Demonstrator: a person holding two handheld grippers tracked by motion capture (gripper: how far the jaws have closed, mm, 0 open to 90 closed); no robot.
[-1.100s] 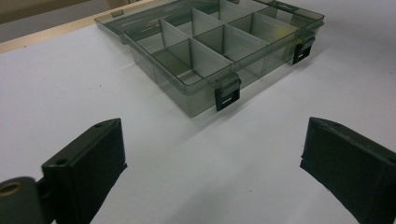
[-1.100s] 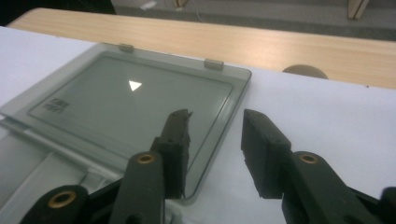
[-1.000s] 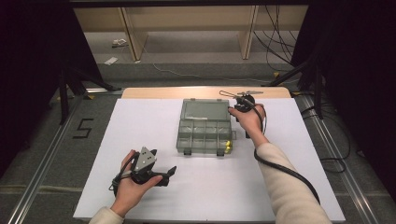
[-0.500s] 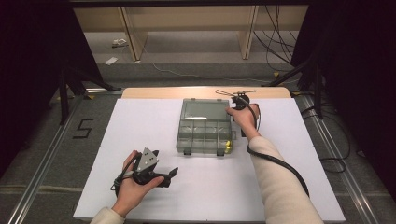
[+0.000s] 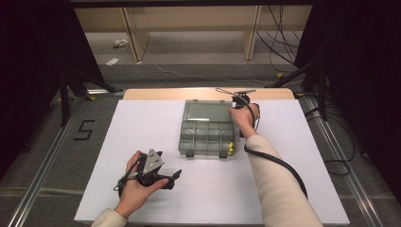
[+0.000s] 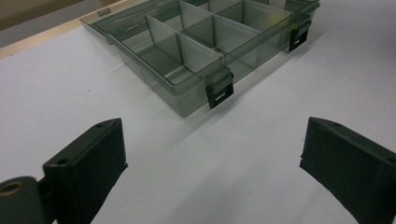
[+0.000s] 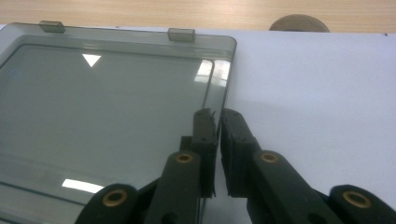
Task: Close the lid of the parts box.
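A clear grey compartment box (image 5: 207, 138) lies open mid-table, its lid (image 5: 208, 111) folded back flat behind it. My right gripper (image 5: 233, 109) is at the lid's right edge; in the right gripper view the gripper (image 7: 217, 122) is shut on that edge of the lid (image 7: 107, 93). My left gripper (image 5: 172, 179) rests low on the white mat at the front left, apart from the box. Its jaws stand wide open (image 6: 212, 158) with nothing between them, facing the box (image 6: 196, 46) and its two black latches (image 6: 219, 91).
A white mat (image 5: 142, 123) covers the table, with a strip of bare wood (image 5: 156, 93) at the far edge. Something small and yellow (image 5: 231, 148) sits at the box's front right corner. The right gripper's cable (image 5: 279, 163) trails along the forearm.
My right hand has shifted a little left, onto the lid's right edge. The left gripper has stayed in place.
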